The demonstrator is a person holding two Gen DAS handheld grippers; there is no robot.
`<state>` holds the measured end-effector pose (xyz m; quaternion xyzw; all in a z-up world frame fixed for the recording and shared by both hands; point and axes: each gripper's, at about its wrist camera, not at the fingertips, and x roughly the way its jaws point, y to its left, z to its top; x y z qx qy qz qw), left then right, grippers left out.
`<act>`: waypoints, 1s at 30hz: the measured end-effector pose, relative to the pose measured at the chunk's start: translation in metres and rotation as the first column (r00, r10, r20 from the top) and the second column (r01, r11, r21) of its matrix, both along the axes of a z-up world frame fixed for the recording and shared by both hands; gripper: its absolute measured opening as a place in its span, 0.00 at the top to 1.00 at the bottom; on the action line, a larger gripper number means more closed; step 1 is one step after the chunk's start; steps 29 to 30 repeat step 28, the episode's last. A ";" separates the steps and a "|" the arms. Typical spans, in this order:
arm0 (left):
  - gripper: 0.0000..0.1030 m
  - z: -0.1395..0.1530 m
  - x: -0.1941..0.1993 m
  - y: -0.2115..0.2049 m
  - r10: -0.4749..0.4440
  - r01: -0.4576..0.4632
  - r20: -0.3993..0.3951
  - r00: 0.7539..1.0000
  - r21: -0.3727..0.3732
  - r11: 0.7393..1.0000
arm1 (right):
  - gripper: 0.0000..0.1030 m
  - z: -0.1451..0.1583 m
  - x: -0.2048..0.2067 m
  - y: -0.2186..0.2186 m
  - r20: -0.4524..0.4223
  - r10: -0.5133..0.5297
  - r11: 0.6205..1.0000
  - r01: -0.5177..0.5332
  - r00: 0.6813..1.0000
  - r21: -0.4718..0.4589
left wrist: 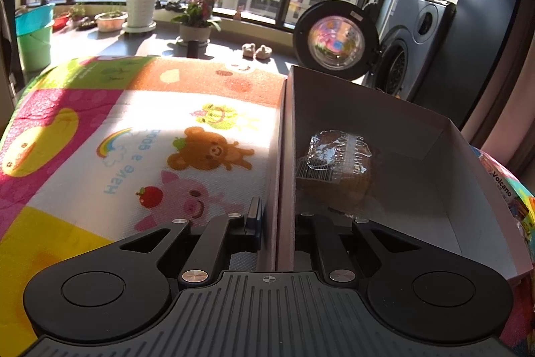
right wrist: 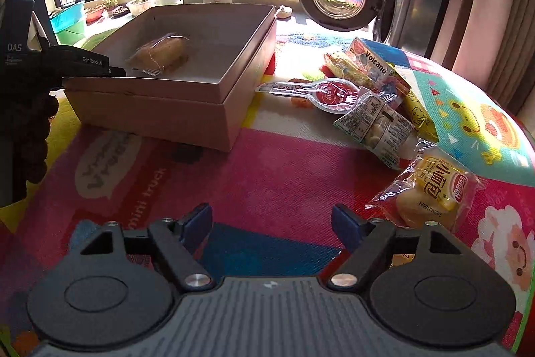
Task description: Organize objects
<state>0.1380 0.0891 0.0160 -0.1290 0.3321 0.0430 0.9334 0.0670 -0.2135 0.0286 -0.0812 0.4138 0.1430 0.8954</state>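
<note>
The open brown cardboard box (right wrist: pixel 187 96) blocks the left of the colourful cartoon play mat (right wrist: pixel 267 183); its near wall sits between the left gripper (left wrist: pixel 277 223) fingers. Inside, a clear-wrapped bread roll (left wrist: pixel 334 166) fills the middle, the far corner free. Ahead of the right gripper (right wrist: pixel 271 223) bare mat lies open, with crinkly snack packets (right wrist: pixel 378 109) crowding the right.

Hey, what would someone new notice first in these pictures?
Probably the brown cardboard box on the bright cartoon play mat, with one wrapped bread inside. The left hand-held gripper clamps the box's wall. Right of the box lies a heap of snack packets, near the open right hand-held gripper.
</note>
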 end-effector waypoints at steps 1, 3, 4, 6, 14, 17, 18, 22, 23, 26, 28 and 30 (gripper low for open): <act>0.88 0.000 0.000 0.000 0.000 0.000 0.000 1.000 0.000 1.000 | 0.23 0.001 -0.004 0.002 0.018 0.004 1.000 -0.004 1.000 -0.021; 0.88 0.000 0.000 0.000 0.000 0.000 0.001 1.000 0.000 1.000 | 0.23 0.005 -0.010 0.003 0.071 -0.004 0.997 0.009 0.997 -0.075; 0.88 0.000 0.000 0.000 0.000 0.000 0.000 1.000 0.000 1.000 | 0.23 0.007 -0.012 0.001 0.103 -0.016 0.993 0.028 0.995 -0.113; 0.88 0.000 0.000 0.000 -0.001 0.001 0.000 1.000 0.000 1.000 | 0.21 0.009 -0.013 -0.006 0.159 -0.049 0.979 0.079 0.986 -0.188; 0.88 0.000 0.000 0.000 -0.004 0.004 0.002 1.000 -0.010 1.000 | 0.16 -0.003 -0.004 -0.048 0.015 -0.184 0.983 0.184 0.983 0.002; 0.88 0.001 0.000 0.000 -0.004 0.004 0.003 1.000 -0.009 1.000 | 0.16 -0.005 -0.014 -0.031 -0.006 -0.088 0.995 0.088 0.996 0.041; 0.88 0.001 0.000 0.000 -0.004 0.004 0.003 1.000 -0.009 1.000 | 0.16 -0.004 -0.018 -0.025 -0.006 -0.056 0.998 0.056 0.998 0.038; 0.88 0.000 0.001 0.000 -0.005 0.006 0.003 1.000 -0.009 1.000 | 0.16 0.000 -0.026 -0.008 0.038 0.010 0.999 -0.008 0.999 -0.033; 0.88 0.000 0.000 0.000 -0.006 0.006 0.003 1.000 -0.008 1.000 | 0.16 -0.001 -0.026 -0.007 0.039 0.015 0.999 -0.013 0.999 -0.042; 0.88 0.000 0.001 0.000 -0.013 0.013 0.005 1.000 -0.003 1.000 | 0.16 0.000 -0.028 -0.014 0.022 0.038 0.996 -0.036 0.999 -0.086; 0.88 0.000 0.001 0.002 -0.022 0.022 0.005 1.000 -0.007 1.000 | 0.16 0.003 -0.034 -0.022 0.013 0.055 0.994 -0.053 0.998 -0.100; 0.88 0.000 0.001 0.002 -0.022 0.022 0.005 1.000 -0.007 1.000 | 0.16 0.003 -0.034 -0.022 0.013 0.055 0.994 -0.053 0.998 -0.100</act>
